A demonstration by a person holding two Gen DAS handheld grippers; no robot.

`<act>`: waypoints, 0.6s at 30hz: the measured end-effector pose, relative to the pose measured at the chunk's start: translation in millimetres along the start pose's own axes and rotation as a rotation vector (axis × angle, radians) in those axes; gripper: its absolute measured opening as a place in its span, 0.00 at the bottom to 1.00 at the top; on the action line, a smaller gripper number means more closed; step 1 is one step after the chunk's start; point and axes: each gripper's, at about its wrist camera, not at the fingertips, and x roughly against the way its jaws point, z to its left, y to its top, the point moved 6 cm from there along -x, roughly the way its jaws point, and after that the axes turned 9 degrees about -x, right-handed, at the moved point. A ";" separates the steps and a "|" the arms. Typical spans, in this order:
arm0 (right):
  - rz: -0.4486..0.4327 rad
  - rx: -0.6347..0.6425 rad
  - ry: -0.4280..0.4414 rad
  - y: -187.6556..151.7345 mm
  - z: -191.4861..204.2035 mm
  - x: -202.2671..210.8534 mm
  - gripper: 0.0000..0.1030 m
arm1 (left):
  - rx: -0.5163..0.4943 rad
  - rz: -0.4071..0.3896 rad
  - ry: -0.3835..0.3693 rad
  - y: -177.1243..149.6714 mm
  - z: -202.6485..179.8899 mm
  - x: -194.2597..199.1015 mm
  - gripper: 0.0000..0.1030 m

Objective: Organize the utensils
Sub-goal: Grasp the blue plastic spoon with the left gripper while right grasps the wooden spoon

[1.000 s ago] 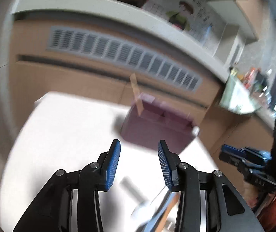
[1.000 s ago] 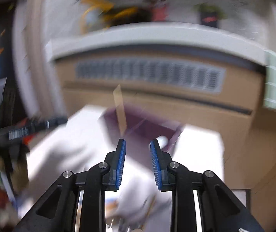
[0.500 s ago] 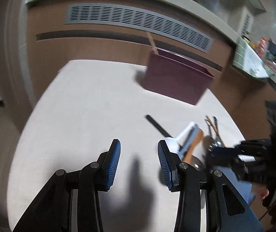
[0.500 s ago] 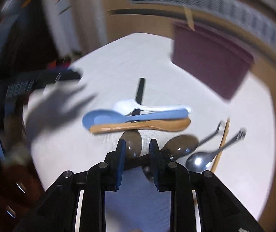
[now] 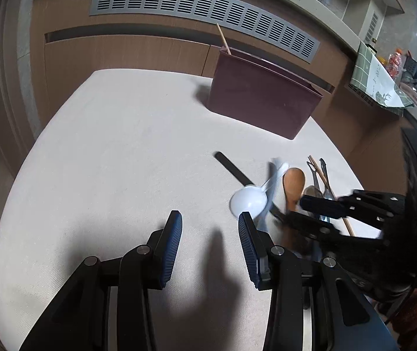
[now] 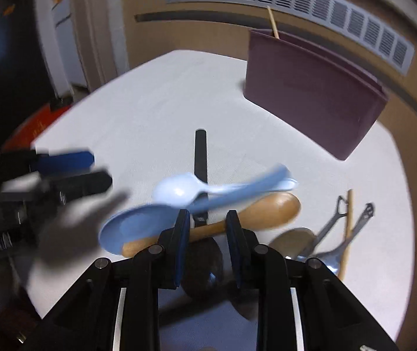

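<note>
A maroon utensil holder stands at the table's far side with one chopstick upright in it. A pile of utensils lies in front: a white spoon, a blue spoon, a wooden spoon, a black-handled ladle, two metal spoons and a chopstick. My right gripper is open, its fingers straddling the wooden spoon's handle. My left gripper is open and empty over bare table, left of the pile.
The white table ends at a wooden cabinet wall with a grey vent. A counter with bottles is at the far right. The right gripper shows in the left wrist view.
Both grippers have tilted down from the wall towards the table. The right gripper has dropped lower onto the utensil pile, now around the wooden spoon's handle. The left stays over bare table.
</note>
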 end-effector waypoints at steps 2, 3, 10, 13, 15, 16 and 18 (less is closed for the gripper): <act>-0.011 0.020 -0.022 -9.4 -12.0 11.6 0.22 | 0.007 0.008 -0.013 -0.8 -1.2 -2.0 0.40; -0.022 0.014 -0.035 -12.2 -19.2 17.5 0.22 | 0.009 0.014 -0.022 -1.3 -3.1 -3.5 0.40; -0.076 -0.283 -0.076 -40.6 -97.3 67.6 0.23 | -0.061 -0.014 -0.090 0.4 -37.6 -0.3 0.40; -0.086 -0.403 -0.050 -49.2 -113.7 61.0 0.25 | -0.106 -0.037 -0.055 4.2 -49.1 4.3 0.40; -0.077 -0.456 0.002 -54.3 -113.3 58.6 0.25 | -0.123 -0.046 -0.033 6.3 -52.9 6.7 0.40; -0.070 -0.471 0.043 -54.6 -109.3 55.3 0.25 | -0.127 -0.049 -0.023 7.6 -53.2 7.7 0.40; -0.056 -0.471 0.086 -50.5 -97.3 45.6 0.25 | -0.125 -0.050 0.002 9.5 -50.8 8.9 0.40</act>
